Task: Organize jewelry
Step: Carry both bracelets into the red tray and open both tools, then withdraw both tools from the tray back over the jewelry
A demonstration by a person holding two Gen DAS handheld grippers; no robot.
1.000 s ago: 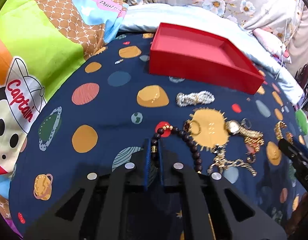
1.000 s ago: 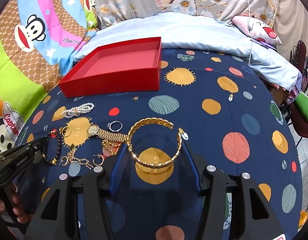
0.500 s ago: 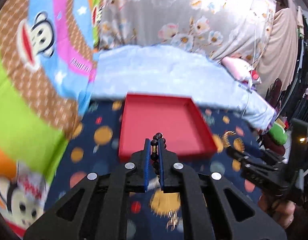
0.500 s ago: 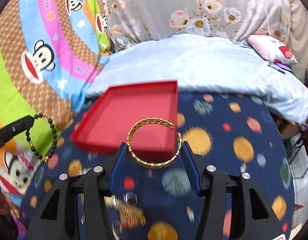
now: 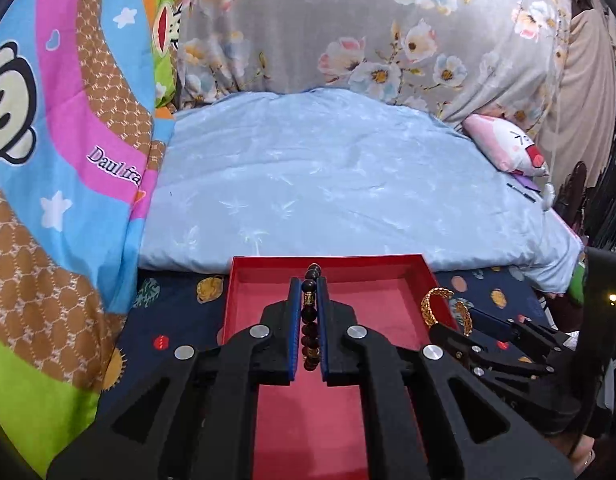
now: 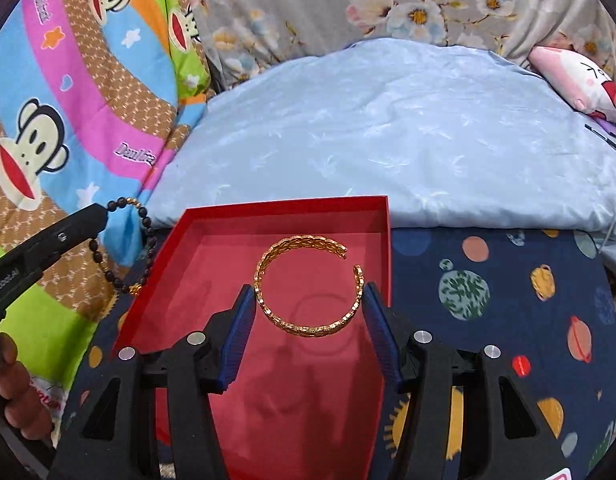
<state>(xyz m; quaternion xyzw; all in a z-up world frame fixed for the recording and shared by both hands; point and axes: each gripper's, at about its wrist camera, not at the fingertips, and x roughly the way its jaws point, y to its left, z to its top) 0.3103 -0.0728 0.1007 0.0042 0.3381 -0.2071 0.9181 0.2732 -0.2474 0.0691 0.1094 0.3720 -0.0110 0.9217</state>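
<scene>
Jewelry here means 2 pieces in the air, both over the red tray (image 6: 387, 248). The gold bangle (image 6: 309, 284) is an open cuff with a woven pattern, pinched flat across its width between the blue pads (image 6: 236, 336) of the right gripper (image 6: 309, 322), with its gap turned up and to the right. It hangs above the tray's floor, where it throws a faint ring of shadow. The beaded bracelet (image 5: 309, 316) — dark beads with a few gold spacers — is squeezed between the nearly closed jaws of the left gripper (image 5: 308, 322). In the right wrist view its loop dangles free below that gripper, over the tray's left wall rather than clearly inside it. The tray sits on a dark planet-print bedspread (image 6: 487, 300), with a pale blue quilt (image 6: 387, 132) bunched just behind it.

The step in hand looks like releasing both pieces into the tray. The risks, as I judge them:
- The beaded loop hangs near the left rim, so opening now could drape it over the wall or drop it onto the bedspread.
- The bangle is stiff and held on edge by only 2 points, so a tilted release could let it roll or bounce.
- The 2 grippers are close together and could bump.
</scene>
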